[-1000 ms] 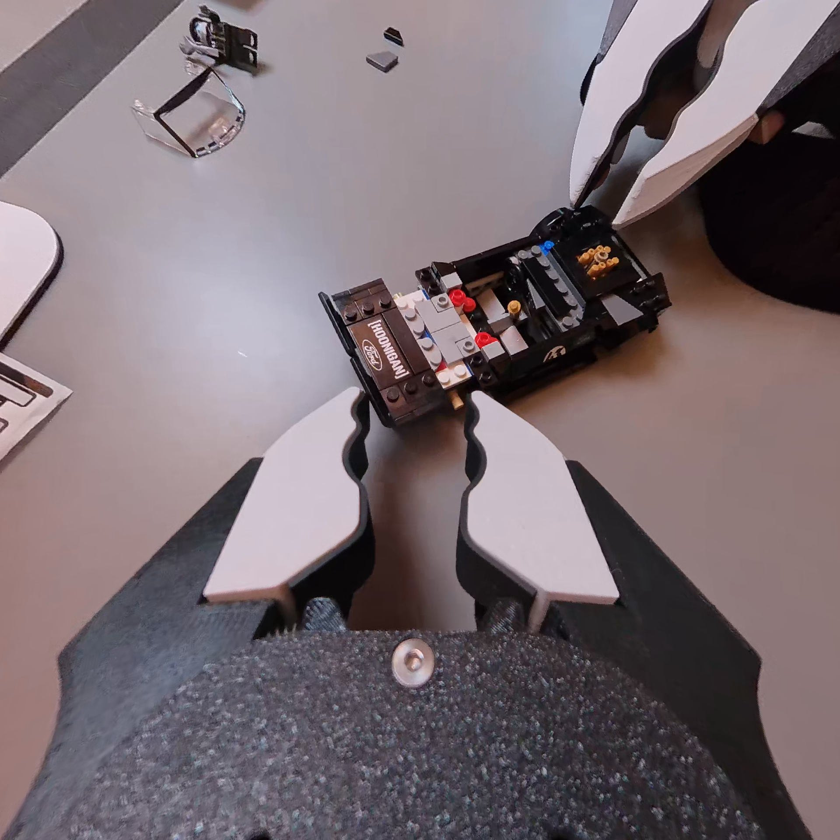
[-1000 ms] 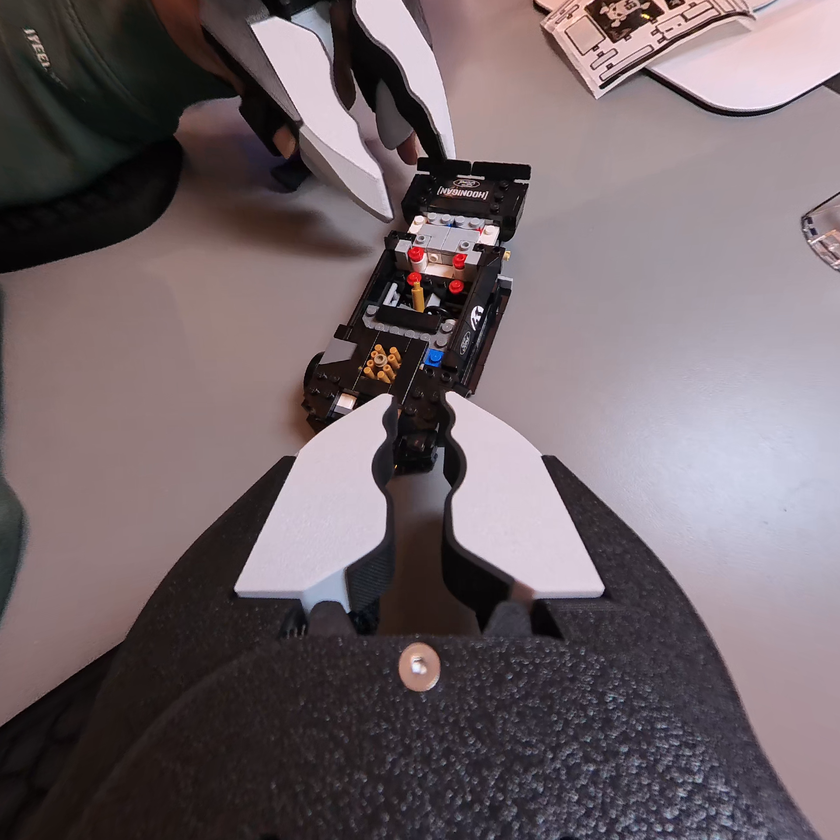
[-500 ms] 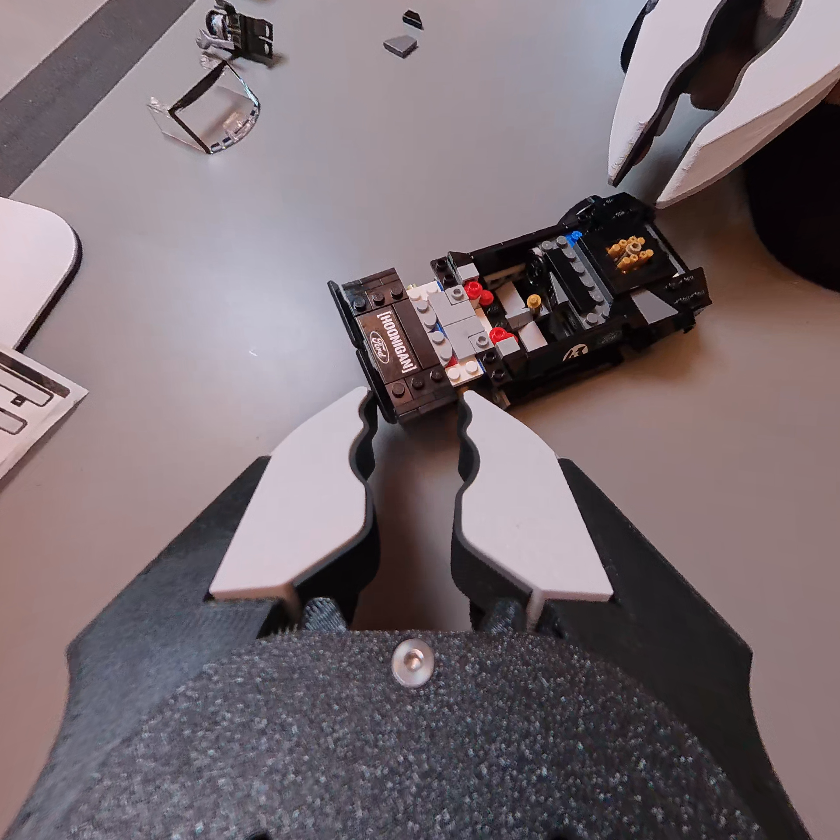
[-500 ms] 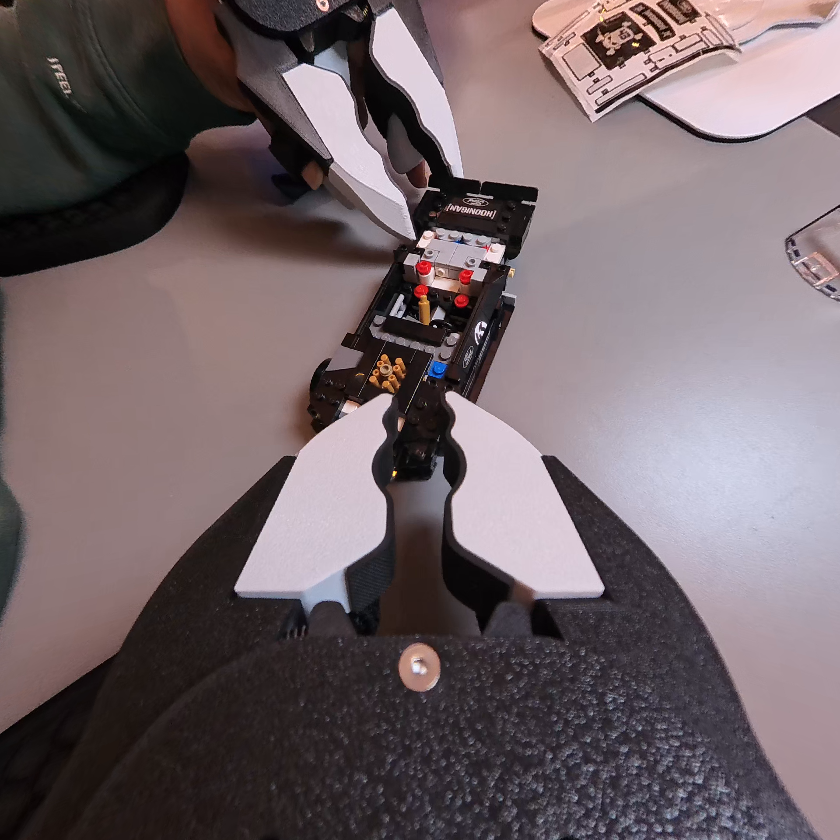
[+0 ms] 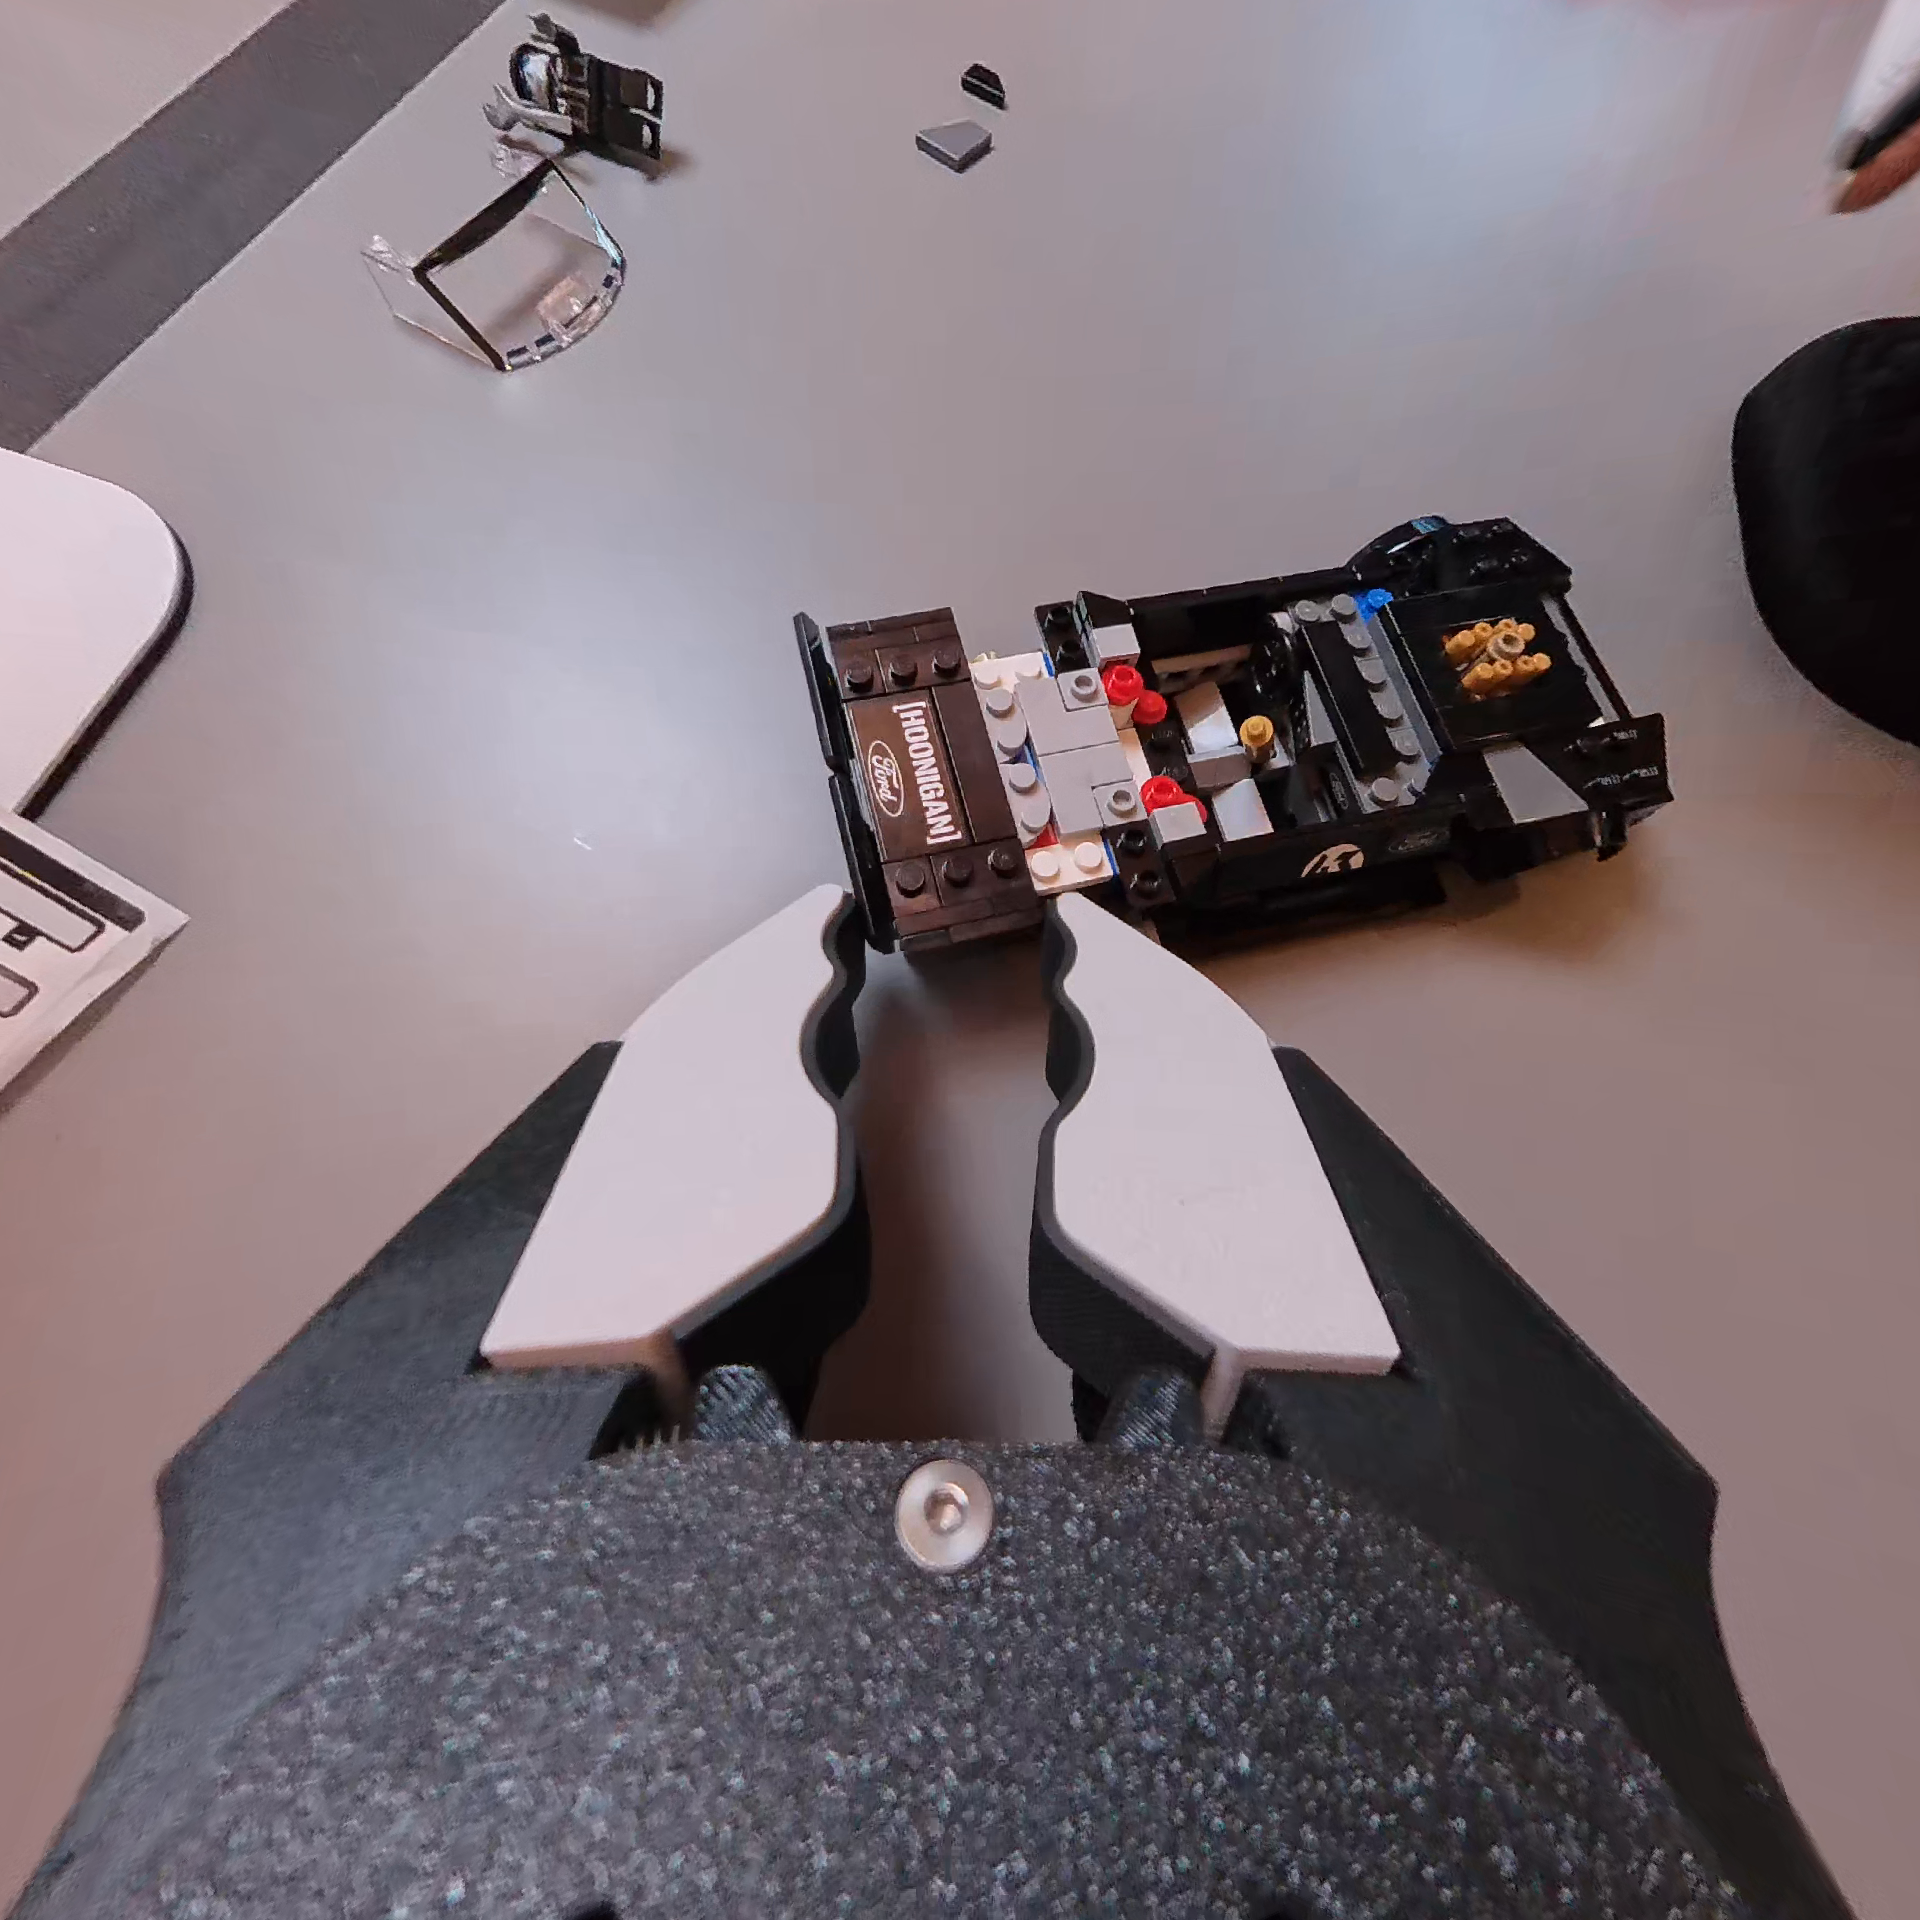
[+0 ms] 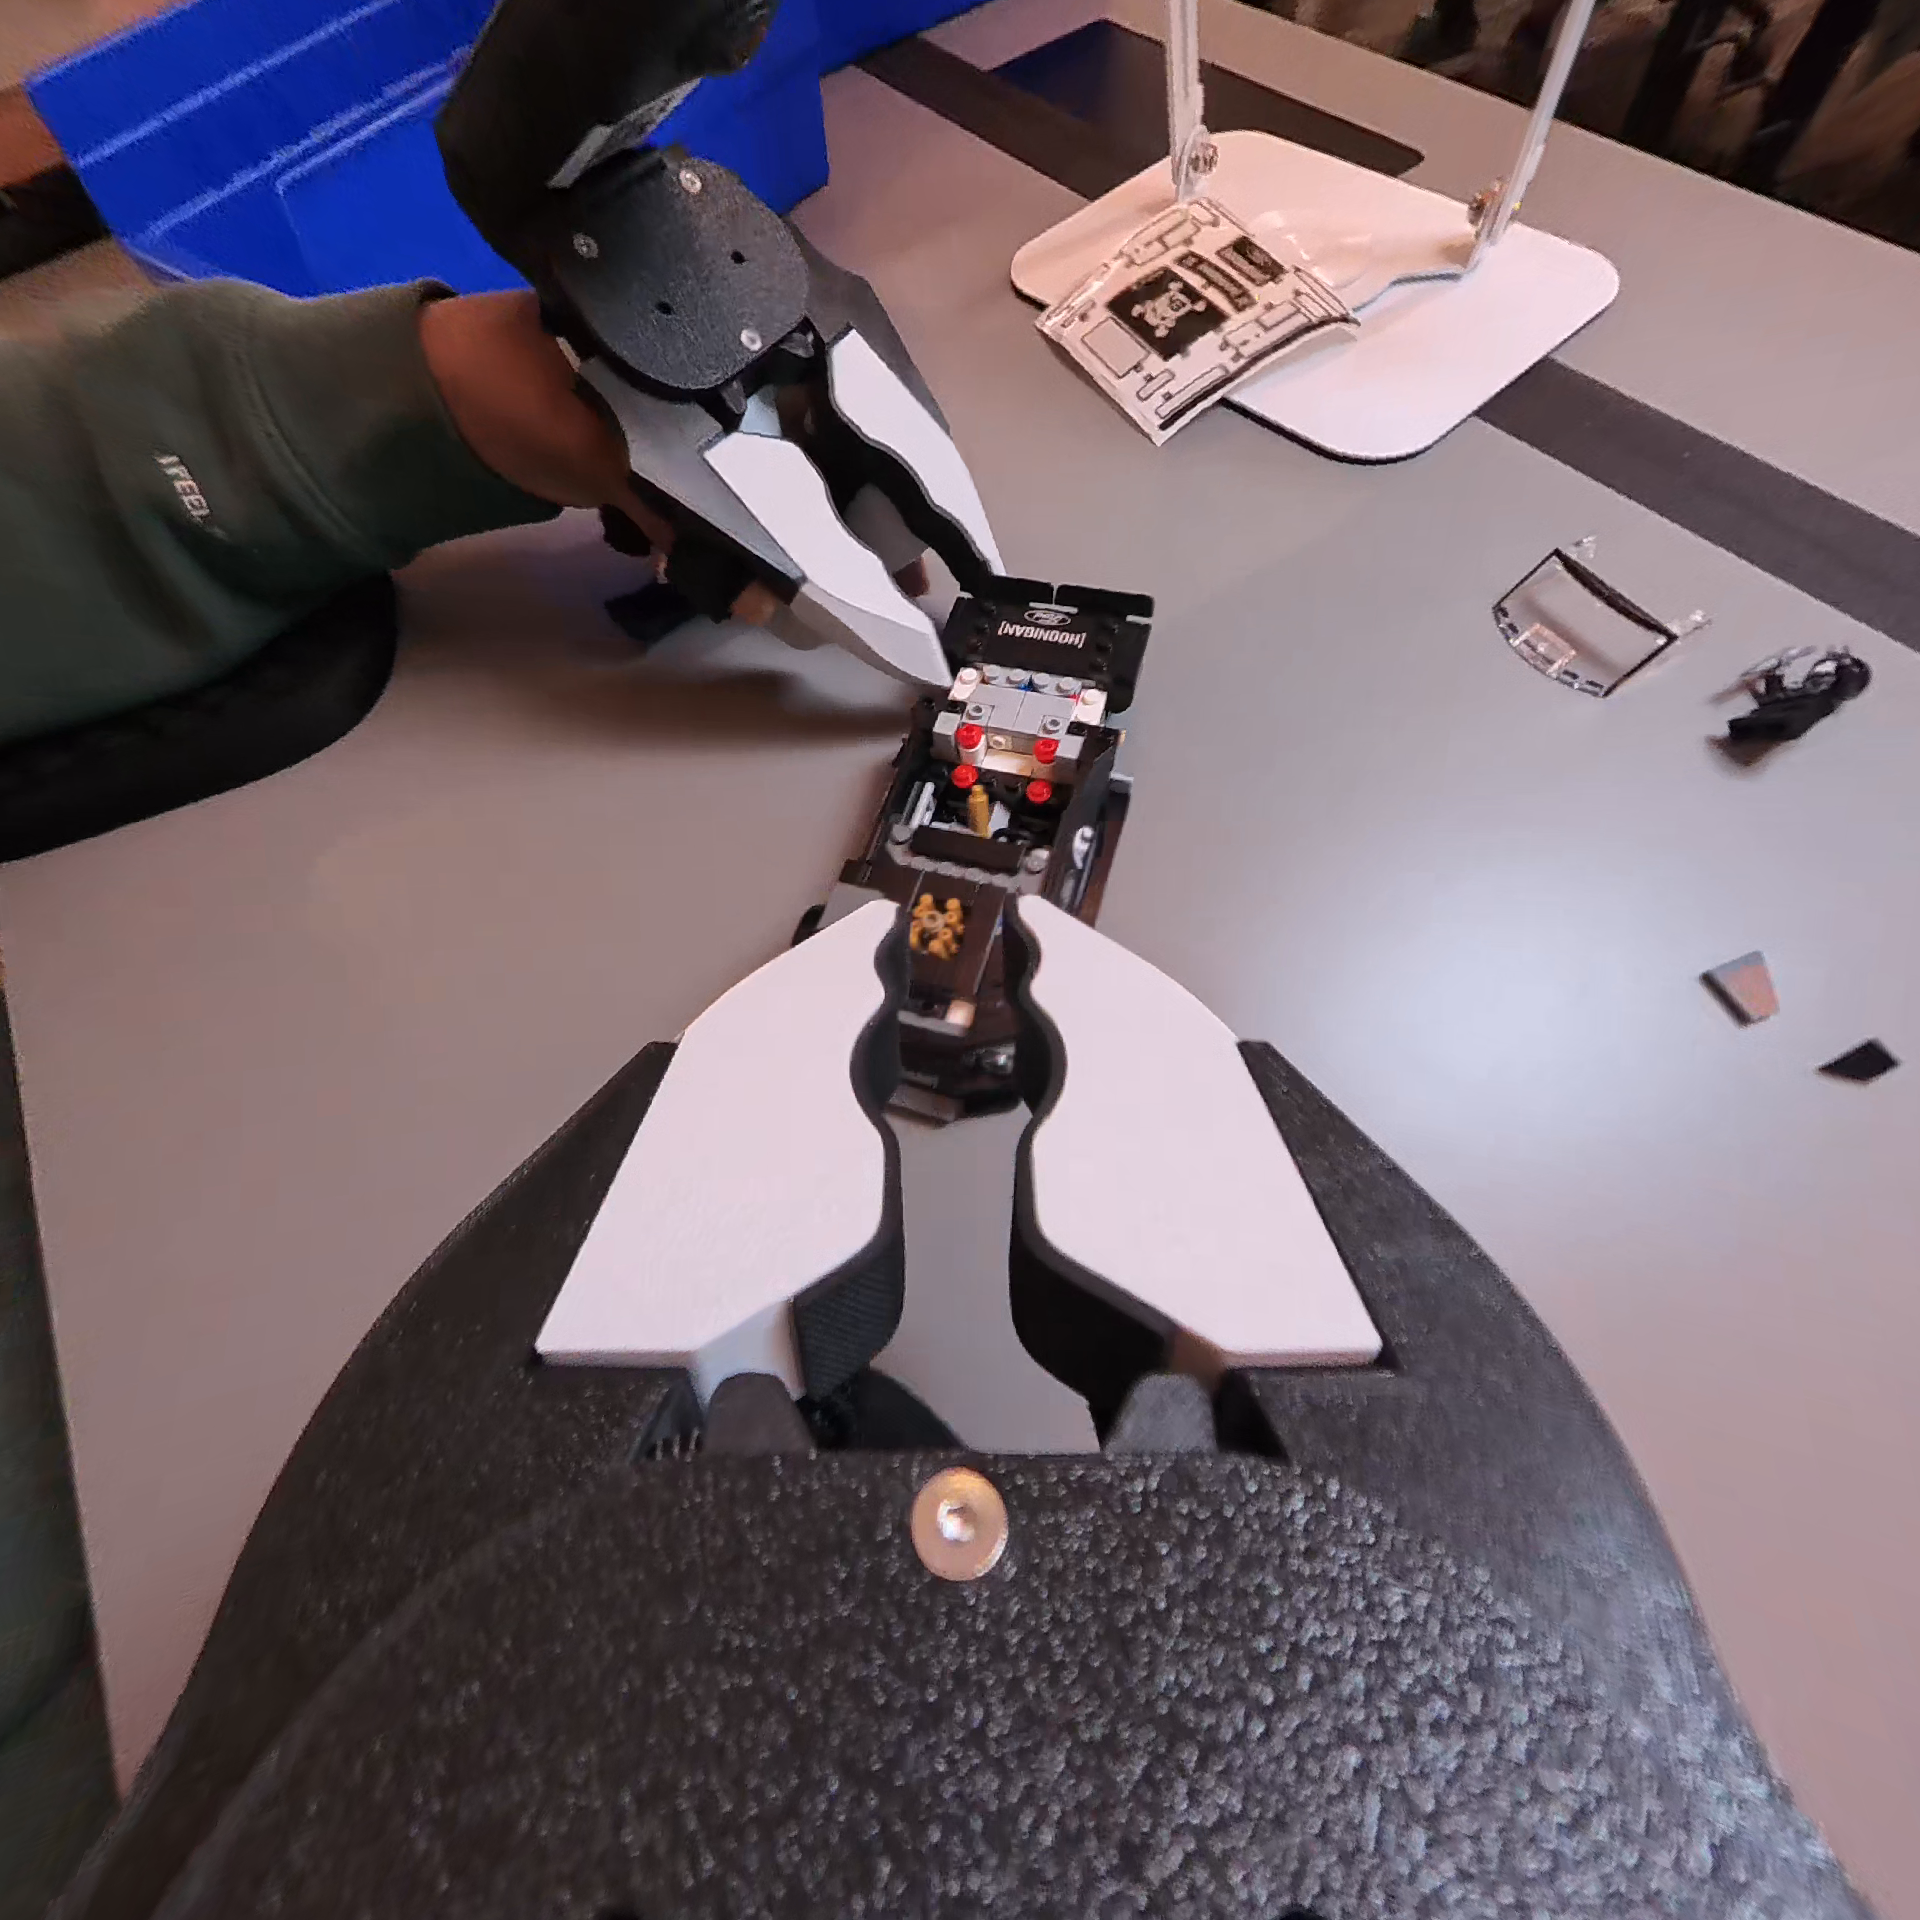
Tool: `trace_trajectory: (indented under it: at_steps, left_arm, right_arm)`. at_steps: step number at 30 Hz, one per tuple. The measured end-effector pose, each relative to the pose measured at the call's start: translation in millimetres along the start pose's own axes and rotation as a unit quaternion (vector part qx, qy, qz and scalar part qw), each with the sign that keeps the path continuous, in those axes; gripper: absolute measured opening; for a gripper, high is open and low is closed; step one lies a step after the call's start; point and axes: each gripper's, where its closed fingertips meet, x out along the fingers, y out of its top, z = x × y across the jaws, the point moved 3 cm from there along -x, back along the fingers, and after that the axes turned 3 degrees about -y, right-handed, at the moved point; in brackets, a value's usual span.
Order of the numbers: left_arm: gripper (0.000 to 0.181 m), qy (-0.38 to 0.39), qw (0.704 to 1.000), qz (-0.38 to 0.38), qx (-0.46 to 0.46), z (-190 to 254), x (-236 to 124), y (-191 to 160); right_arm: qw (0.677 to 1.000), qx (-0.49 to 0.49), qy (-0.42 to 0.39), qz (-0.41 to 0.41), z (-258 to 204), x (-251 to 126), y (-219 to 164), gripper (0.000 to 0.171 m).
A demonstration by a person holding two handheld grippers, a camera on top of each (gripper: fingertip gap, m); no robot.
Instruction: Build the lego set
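A black lego car [image 5: 1340, 831], partly built and with its roof off, lies on the grey table [image 5: 935, 436]. My left gripper [image 5: 951, 914] is open, and its tips straddle the car's rear corner by the spoiler. In the right wrist view the left gripper [image 6: 961, 618] sits at the far end of the car [image 6: 1018, 727]. My right gripper [image 6: 953, 914] is open and empty, held above the car's front, which shows through the gap between its fingers. Only a sliver of it [image 5: 1881, 104] shows in the left wrist view.
A clear windshield piece [image 5: 509, 281], a small black assembly [image 5: 582, 94], a grey tile [image 5: 954, 143] and a small black piece [image 5: 982, 83] lie loose beyond the car. A white stand base [image 6: 1455, 343] holds a sticker sheet [image 6: 1195, 312]. A blue bin [image 6: 312, 156] stands at the back. My hands' fingertips stand some 15 centimetres from each other.
My right gripper has lifted up and back from the car's front, where its tips were touching. My left gripper has stayed at the rear corner, its jaws a little narrower.
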Motion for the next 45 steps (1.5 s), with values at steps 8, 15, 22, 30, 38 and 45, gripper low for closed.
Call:
trace_trajectory:
  at_steps: [8, 15, 22, 30, 38, 45]
  left_arm:
    - [0.032, 0.009, 0.999, 0.03, -0.032, 9, -1, -2]
    - [0.032, 0.006, 0.998, 0.051, -0.038, 8, -3, 3]
    - [0.032, 0.021, 0.998, 0.055, -0.016, 8, -2, 4]
    - [0.033, 0.061, 0.997, 0.047, 0.025, 15, -7, -3]
    - [0.033, 0.057, 0.997, 0.047, 0.027, 17, -8, -4]
    - [0.032, 0.05, 0.997, 0.047, 0.02, 16, -8, -4]
  right_arm:
    - [0.999, 0.015, -0.05, -0.011, -37, -12, -16, 0.017]
    - [0.999, 0.011, -0.053, -0.005, -36, -18, -20, 0.017]
    - [0.999, -0.012, -0.032, -0.001, 6, -6, -7, 0.017]
    - [1.0, -0.013, -0.011, -0.026, 19, 22, -8, 0.016]
    - [0.996, -0.057, -0.019, -0.072, 9, 28, -27, 0.0]
    - [0.993, -0.057, -0.005, -0.105, 22, 34, -36, 0.0]
